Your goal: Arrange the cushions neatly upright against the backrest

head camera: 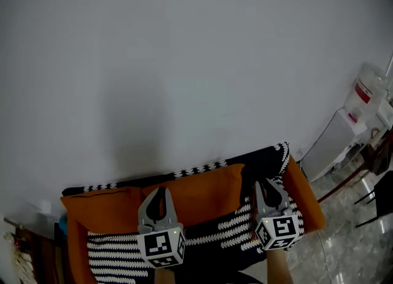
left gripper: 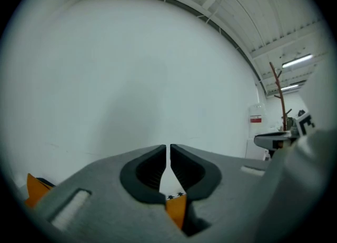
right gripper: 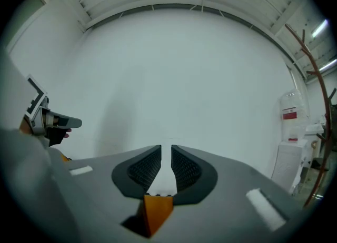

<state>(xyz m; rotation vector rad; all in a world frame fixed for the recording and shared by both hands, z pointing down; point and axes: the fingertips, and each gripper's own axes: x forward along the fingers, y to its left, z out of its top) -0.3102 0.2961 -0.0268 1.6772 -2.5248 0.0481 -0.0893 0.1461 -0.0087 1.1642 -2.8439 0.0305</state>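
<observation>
The two cushions sit low in front of me on the sofa, at the foot of its orange backrest (head camera: pixel 196 192). Each has its long axis running along the backrest, from the sofa's left end toward its right. The left cushion (head camera: pixel 113 255) is black with rows of white scalloped stripes that follow that same line. The right cushion (head camera: pixel 236 221) has the same pattern and reaches toward the sofa's right end. From this steep angle I cannot tell whether they stand upright or lean, and my own tools cover part of each. My left gripper (head camera: pixel 161 192) hangs over the left cushion with its jaws pressed almost together, only a hairline slit between them and nothing in it. My right gripper (head camera: pixel 265 185) hangs over the right cushion, its jaws a little apart and pinching nothing. Both point level at the backrest's top edge, where a black cover with white zigzag trim (head camera: pixel 196 169) runs along it. Behind the sofa rises a plain white wall (head camera: pixel 184 61). Past the sofa's right end stands a water dispenser (head camera: pixel 363 98) with a red label, then dark chair legs (head camera: pixel 374 206) on a pale stone floor (head camera: pixel 344 240). A dark shelf (head camera: pixel 24 249) stands at the sofa's left end.
</observation>
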